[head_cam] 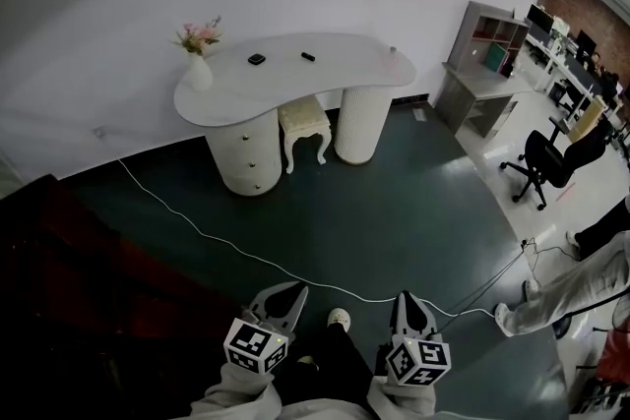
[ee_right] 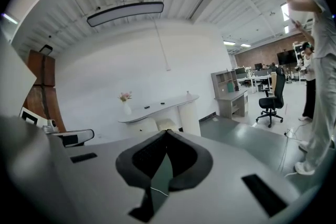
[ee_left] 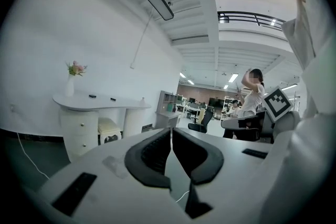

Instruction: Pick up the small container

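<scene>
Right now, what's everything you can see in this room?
table: one, white, curved, by the far wall
vase: one, white, pink flowers, table's left end
small dark things: two, black, on the tabletop
stool: one, cream, under the table
shelf desk: one, grey, right of the table
office chair: one, black, far right
cable: one, white, on dark floor
people: two, pale and dark trousers, right edge
left gripper: one, grey, shut, empty
right gripper: one, grey, shut, empty

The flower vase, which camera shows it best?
Head view: the vase stands whole and sharp at the white desk's left end. The left gripper view shows it side-on, small; the right gripper view shows it tinier.
</scene>
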